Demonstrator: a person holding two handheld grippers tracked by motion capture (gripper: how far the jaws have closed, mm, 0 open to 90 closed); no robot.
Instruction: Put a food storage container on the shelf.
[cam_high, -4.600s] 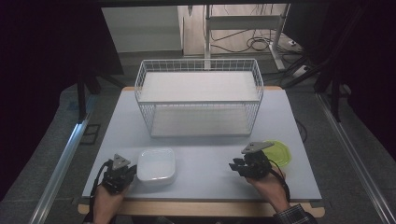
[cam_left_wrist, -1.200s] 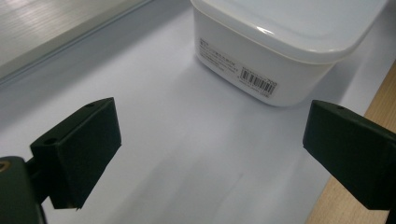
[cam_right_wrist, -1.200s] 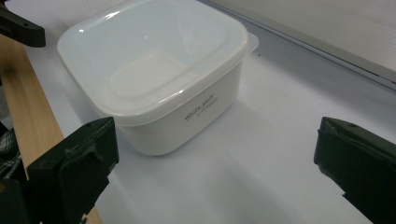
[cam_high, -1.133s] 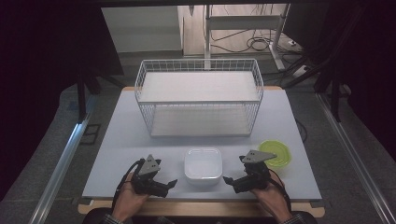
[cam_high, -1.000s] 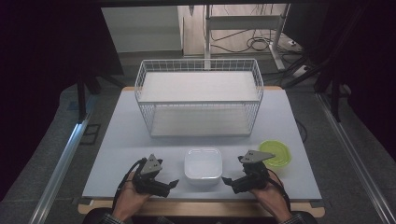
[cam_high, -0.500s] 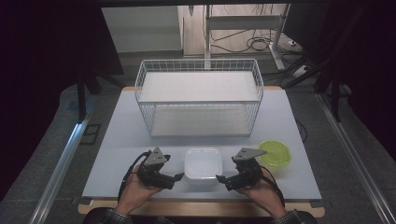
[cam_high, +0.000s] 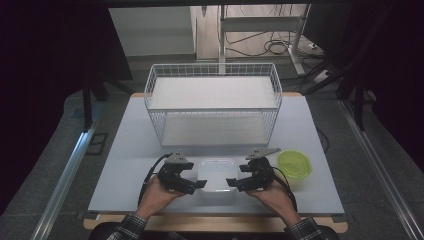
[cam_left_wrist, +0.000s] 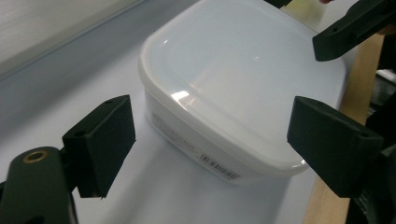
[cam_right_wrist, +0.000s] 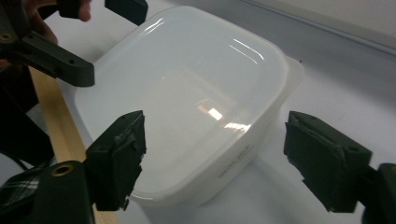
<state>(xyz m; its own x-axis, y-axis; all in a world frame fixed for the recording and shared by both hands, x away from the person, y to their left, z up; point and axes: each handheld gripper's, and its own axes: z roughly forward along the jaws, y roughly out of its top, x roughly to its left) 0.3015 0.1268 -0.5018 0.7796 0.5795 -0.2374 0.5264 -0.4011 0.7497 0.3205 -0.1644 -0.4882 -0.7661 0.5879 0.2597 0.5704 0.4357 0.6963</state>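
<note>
Both tools had drawn in from either side since a second earlier, when they sat clear of the white lidded container (cam_high: 217, 174); now they flanked it closely. That container itself had been slid from the left part of the worktop (cam_high: 125, 150) to its front middle some seconds before, and it rested there, flat on the pale surface, near the wooden front edge.

Seen from the high view, the left tool (cam_high: 196, 184) pointed at the container's left side and the right tool (cam_high: 234, 183) at its right side, each held by a hand coming up from the bottom. The left tool's black jaws stood released, one on each side of the nearest corner of the container, not pressing on it (cam_left_wrist: 205, 135). The right tool's jaws had just been closing, with the container's corner between them, yet gaps remained on both sides, so it was also released (cam_right_wrist: 212, 154).

A white wire basket (cam_high: 213, 102) stood further back on the worktop, well apart from the container. A yellow-green round lid or dish (cam_high: 294, 164) lay just beyond the right hand.
</note>
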